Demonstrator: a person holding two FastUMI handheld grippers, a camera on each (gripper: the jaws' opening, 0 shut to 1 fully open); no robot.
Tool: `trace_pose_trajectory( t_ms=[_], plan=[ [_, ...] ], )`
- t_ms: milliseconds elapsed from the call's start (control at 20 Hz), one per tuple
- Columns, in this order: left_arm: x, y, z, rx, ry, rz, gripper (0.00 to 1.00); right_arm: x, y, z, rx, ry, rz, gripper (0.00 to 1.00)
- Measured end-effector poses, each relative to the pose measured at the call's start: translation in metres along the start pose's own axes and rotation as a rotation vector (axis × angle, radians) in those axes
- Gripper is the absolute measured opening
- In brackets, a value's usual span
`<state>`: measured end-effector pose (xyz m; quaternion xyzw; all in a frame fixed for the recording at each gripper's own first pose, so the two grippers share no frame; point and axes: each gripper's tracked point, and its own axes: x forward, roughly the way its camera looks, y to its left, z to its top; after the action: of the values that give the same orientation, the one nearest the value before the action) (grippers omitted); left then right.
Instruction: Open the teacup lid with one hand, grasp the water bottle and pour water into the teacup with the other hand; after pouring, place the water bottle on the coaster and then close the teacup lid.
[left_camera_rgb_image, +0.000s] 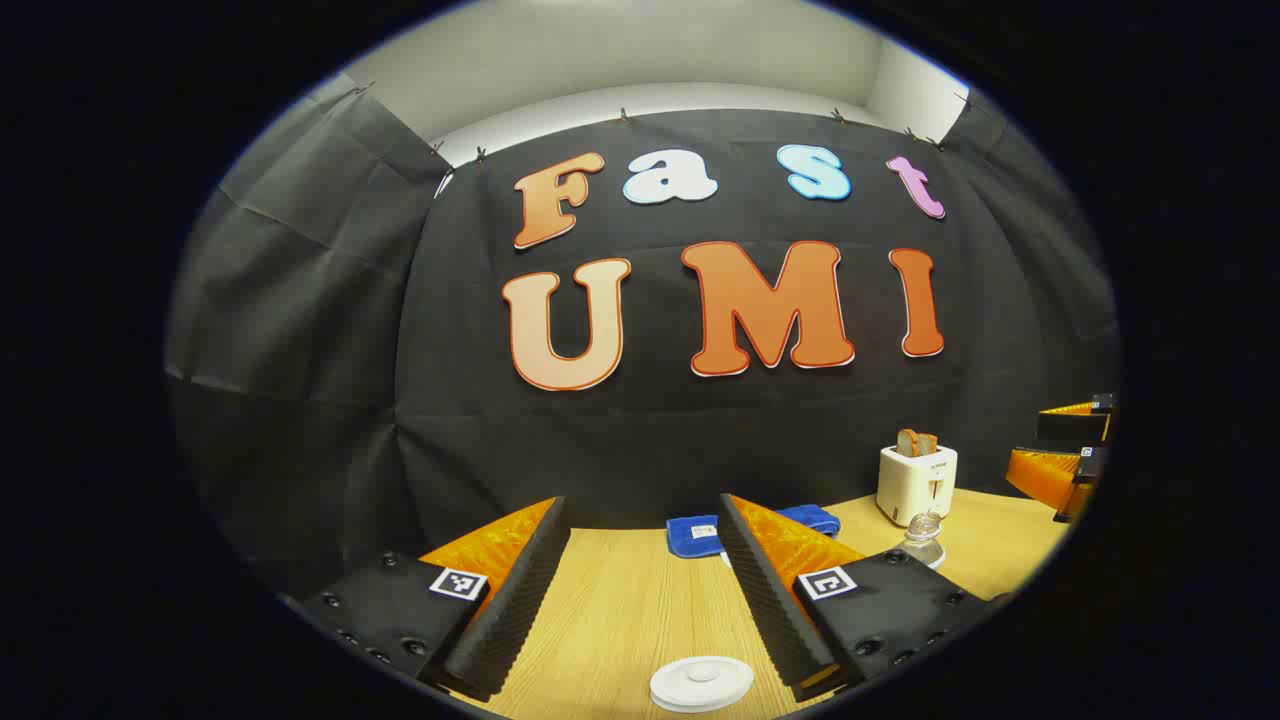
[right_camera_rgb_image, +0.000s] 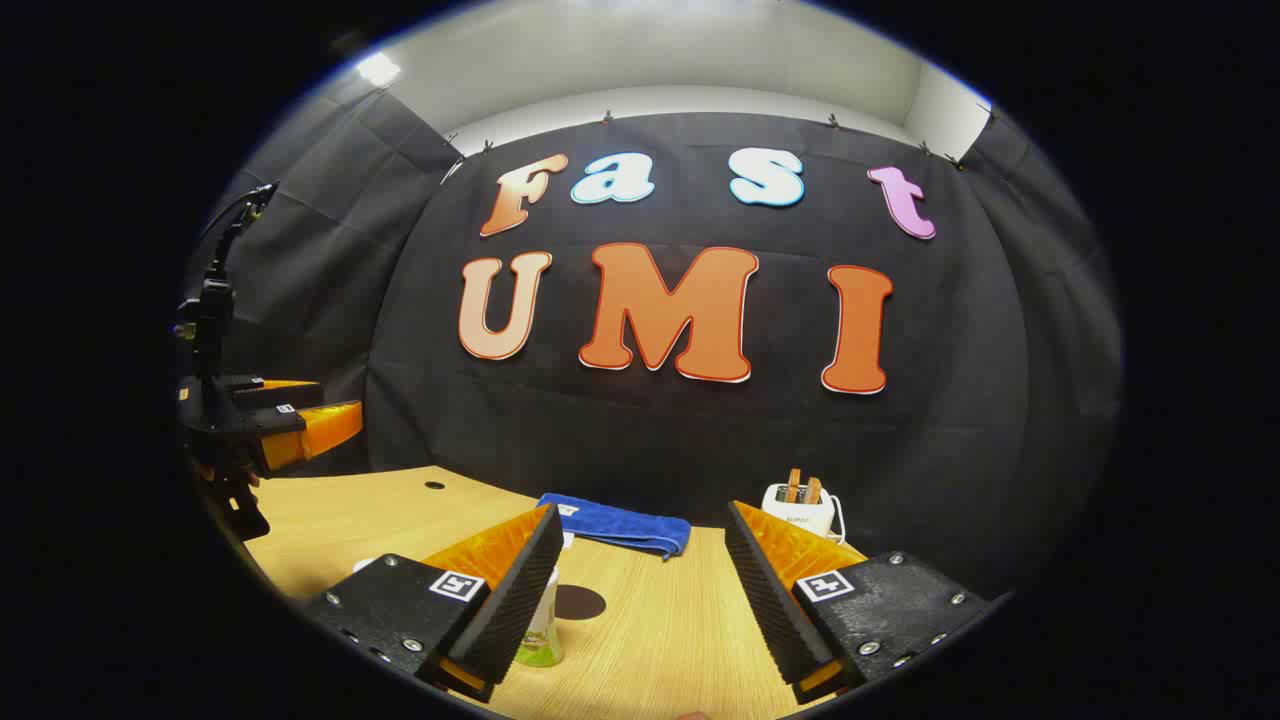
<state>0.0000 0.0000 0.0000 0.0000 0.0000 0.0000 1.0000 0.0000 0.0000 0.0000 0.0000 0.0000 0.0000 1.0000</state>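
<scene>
Bare table (right_camera_rgb_image: 650, 630) between water bottle (right_camera_rgb_image: 541, 625) and toaster (right_camera_rgb_image: 800, 510).

Cloth-walled recording booth with a wooden table (left_camera_rgb_image: 620, 610).

Both views are bright and sharp in the middle. Light comes from above; a lamp (right_camera_rgb_image: 378, 68) glares at top left of the right gripper view. Fisheye bends the edges, and the worktop (left_camera_rgb_image: 620, 610) shows only soft shadows.
</scene>
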Motion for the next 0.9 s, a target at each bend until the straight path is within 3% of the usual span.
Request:
trace_pose_trajectory(
  t_ms=[900],
  plan=[
    [0.001,0.003,-0.006,-0.005,-0.002,0.02,0.97,0.002,0.004,0.008,0.029,-0.005,0.01,0.97]
  ],
)
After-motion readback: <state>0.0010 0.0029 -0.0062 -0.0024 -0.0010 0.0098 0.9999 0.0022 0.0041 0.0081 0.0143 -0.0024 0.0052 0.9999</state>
